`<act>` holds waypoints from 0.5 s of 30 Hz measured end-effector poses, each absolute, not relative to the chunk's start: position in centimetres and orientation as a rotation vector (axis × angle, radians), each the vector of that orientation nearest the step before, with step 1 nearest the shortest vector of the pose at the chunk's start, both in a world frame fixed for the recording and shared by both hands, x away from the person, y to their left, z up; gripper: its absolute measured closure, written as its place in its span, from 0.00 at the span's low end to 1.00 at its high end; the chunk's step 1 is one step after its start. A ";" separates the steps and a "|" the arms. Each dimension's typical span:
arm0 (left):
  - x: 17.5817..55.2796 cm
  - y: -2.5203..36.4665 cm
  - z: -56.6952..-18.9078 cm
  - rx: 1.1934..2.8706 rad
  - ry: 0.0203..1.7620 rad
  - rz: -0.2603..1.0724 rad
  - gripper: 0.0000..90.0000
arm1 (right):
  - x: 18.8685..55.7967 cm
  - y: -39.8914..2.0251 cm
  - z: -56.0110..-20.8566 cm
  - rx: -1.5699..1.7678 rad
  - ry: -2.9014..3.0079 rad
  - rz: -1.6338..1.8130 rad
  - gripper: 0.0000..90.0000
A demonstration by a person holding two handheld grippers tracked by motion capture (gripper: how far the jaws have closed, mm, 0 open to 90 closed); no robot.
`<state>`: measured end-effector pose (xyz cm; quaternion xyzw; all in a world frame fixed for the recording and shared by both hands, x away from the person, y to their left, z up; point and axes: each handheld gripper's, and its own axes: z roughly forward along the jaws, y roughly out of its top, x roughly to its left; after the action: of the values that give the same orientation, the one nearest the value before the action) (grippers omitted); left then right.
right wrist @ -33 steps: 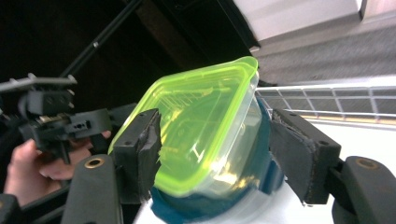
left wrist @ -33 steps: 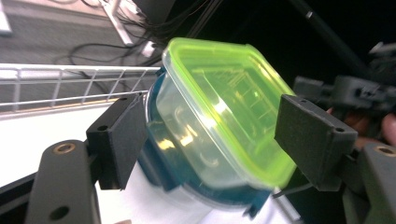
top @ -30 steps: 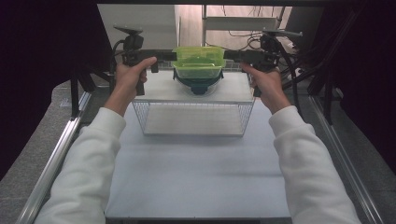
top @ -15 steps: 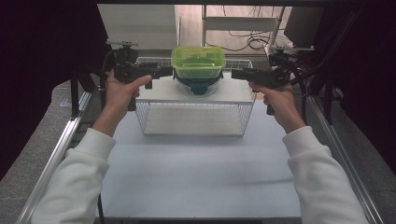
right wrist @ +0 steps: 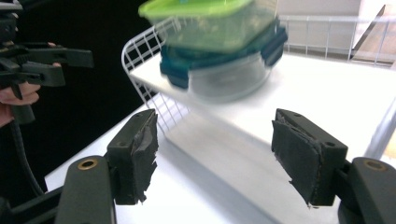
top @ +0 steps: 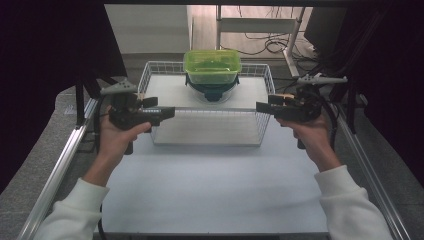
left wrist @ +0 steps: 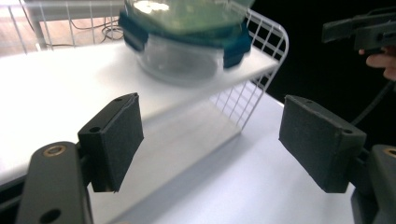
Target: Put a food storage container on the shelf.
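Note:
A green-lidded box (top: 212,65) rests on top of a clear round container with a teal clip lid (top: 212,91). The stack stands at the far middle of a white wire rack (top: 207,127). My left gripper (top: 168,112) hovers at the rack's front left corner, open, with nothing between its pads (left wrist: 116,140). My right gripper (top: 261,107) hovers at the front right corner, also open and empty. Both point inward at each other. The left gripper view has the teal-lidded container (left wrist: 182,51) ahead; the right gripper view has the green box (right wrist: 210,21) and the left gripper (right wrist: 42,58).
The rack sits on a white tabletop (top: 210,190) with metal rails along the left (top: 55,175) and right (top: 372,170) sides. Dark curtains hang on both sides. Cables (top: 272,45) lie on the floor behind the table.
Both hands have drawn back from either side of the stacked containers toward the near side, sinking a little. They now hover at the rack's front corners. The stack stays put.

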<state>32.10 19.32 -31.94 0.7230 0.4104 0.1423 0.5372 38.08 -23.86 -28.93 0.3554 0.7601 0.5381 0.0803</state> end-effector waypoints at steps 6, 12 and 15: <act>29.3 19.9 -34.7 1.734 0.987 0.340 0.24 | 35.5 -24.5 -31.6 1.040 2.292 1.606 0.34; 27.0 20.5 -37.9 1.770 1.011 0.344 0.23 | 33.0 -25.0 -34.8 1.023 2.309 1.544 0.32; 26.1 20.6 -39.7 1.778 1.032 0.326 0.23 | 32.1 -25.5 -36.4 1.034 2.317 1.518 0.30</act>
<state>26.14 20.62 -39.67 0.7368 0.4279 0.1351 0.5057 32.06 -25.48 -36.37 0.3482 0.7803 0.5113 0.0921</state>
